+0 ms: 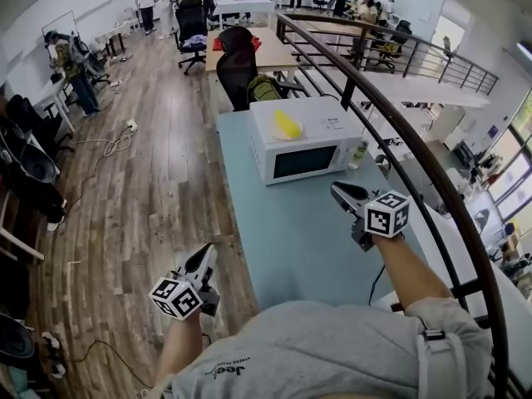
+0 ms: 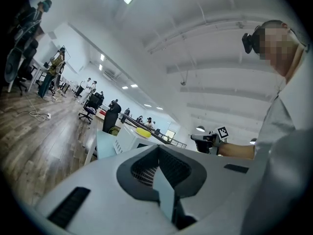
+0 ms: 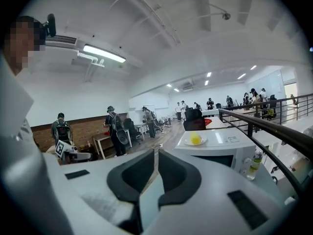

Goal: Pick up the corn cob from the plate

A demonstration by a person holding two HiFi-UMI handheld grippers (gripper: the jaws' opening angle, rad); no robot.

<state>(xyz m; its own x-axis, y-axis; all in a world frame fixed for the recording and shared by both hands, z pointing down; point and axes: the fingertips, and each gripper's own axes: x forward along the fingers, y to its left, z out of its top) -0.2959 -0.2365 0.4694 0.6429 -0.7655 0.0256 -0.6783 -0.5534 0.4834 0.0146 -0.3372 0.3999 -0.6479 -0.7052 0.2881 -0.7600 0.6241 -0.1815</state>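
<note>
A yellow corn cob [image 1: 287, 125] lies on a white plate [image 3: 187, 142] on top of a white microwave [image 1: 303, 144] at the far end of the light blue table [image 1: 283, 231]. The cob [image 3: 195, 139] also shows ahead in the right gripper view and, small, as a yellow shape [image 2: 143, 131] in the left gripper view. My right gripper [image 1: 341, 191] hangs above the table just in front of the microwave, jaws shut and empty [image 3: 156, 151]. My left gripper [image 1: 204, 260] is held off the table's left edge over the floor, its jaws together with nothing between them [image 2: 157, 148].
A small bottle [image 1: 359, 154] stands right of the microwave. A dark curved railing [image 1: 399, 131] runs along the table's right side. A black office chair [image 1: 237, 65] stands behind the table. Wooden floor with cables [image 1: 112, 144] lies to the left; people stand far off.
</note>
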